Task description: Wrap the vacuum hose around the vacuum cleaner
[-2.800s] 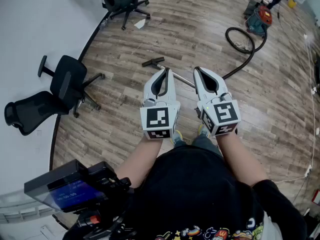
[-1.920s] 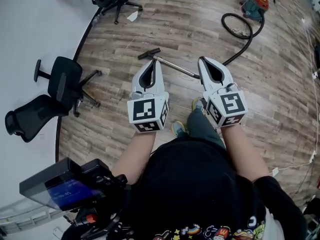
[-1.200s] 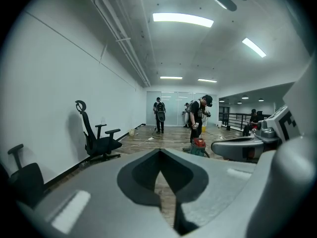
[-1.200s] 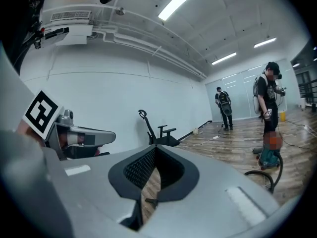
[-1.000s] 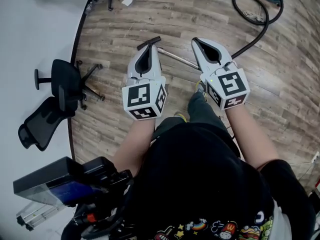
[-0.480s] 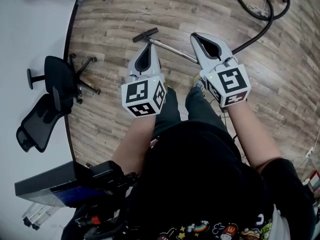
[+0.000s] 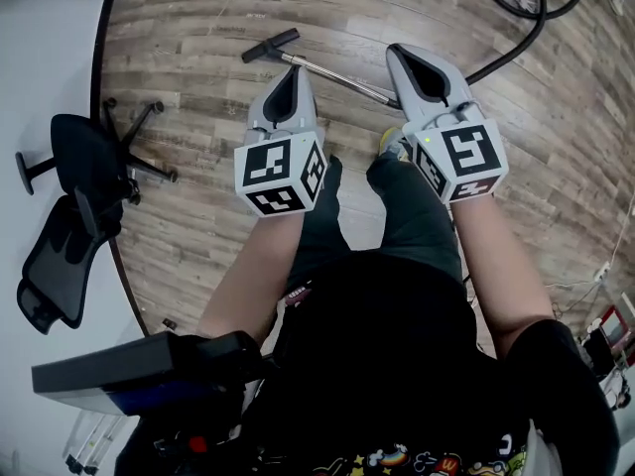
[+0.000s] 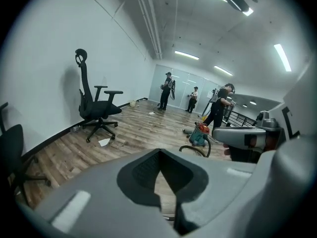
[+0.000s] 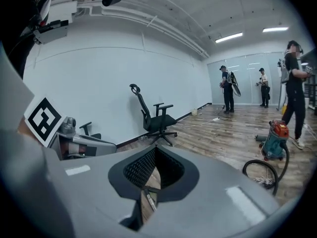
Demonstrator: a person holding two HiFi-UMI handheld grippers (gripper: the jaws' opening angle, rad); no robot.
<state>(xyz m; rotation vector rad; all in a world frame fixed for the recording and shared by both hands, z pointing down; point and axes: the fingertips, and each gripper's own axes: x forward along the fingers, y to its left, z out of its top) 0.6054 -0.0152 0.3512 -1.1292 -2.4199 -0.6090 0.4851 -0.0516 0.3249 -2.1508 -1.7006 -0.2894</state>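
The vacuum's metal wand (image 7: 337,74) lies on the wood floor with its black nozzle (image 7: 270,46) at the left. A black hose (image 7: 516,43) runs from it to the upper right edge of the head view. The teal and red vacuum cleaner (image 9: 274,138) stands farther off, beside a coil of hose (image 9: 258,175); the same cleaner (image 8: 200,134) shows in the left gripper view. My left gripper (image 7: 286,71) and right gripper (image 7: 397,52) are held side by side above the wand, both shut with nothing in them.
Black office chairs (image 7: 64,196) stand by the curved white wall at the left, and another chair (image 8: 96,108) stands farther along it. Several people (image 9: 293,90) stand at the far end of the room. My legs and shoes (image 7: 393,145) are below the grippers.
I have walked toward the wand: it now lies just under the gripper tips, and the vacuum cleaner has slipped out of the head view's top. Both grippers stayed shut.
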